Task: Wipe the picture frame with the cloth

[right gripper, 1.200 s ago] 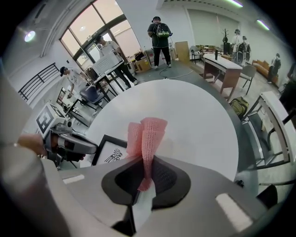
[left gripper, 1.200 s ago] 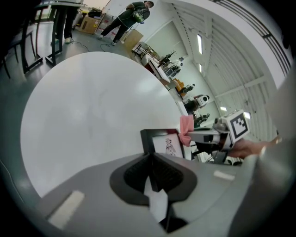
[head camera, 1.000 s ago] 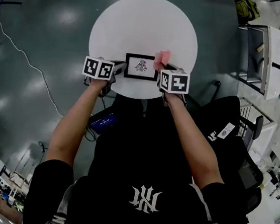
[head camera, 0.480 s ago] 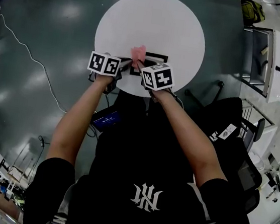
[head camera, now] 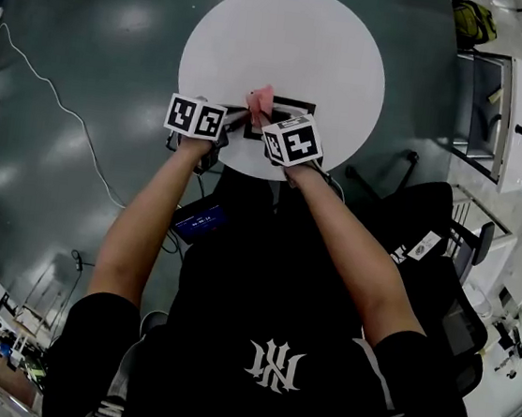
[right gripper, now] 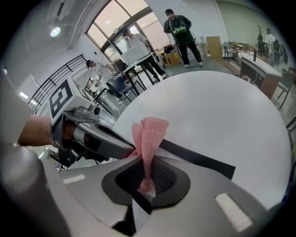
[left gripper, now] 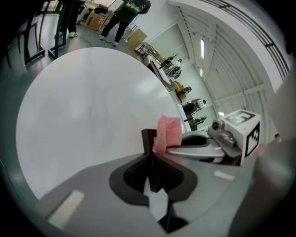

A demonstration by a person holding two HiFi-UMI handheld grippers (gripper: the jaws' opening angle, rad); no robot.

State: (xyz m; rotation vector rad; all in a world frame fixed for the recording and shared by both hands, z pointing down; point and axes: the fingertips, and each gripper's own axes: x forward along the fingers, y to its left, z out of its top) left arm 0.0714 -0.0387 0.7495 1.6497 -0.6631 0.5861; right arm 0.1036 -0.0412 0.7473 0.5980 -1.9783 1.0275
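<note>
While the right gripper (right gripper: 146, 162) pinches the pink cloth (right gripper: 149, 134) tight, the left gripper (left gripper: 151, 157) has its jaws pressed together on the left edge of the black frame (right gripper: 199, 159). The cloth sticks up from the jaws, right at the frame's left end, just beside the left gripper. The frame sits at the near side of the round white table (head camera: 291, 37). Far off, people (right gripper: 179, 28) stand in the room.
</note>
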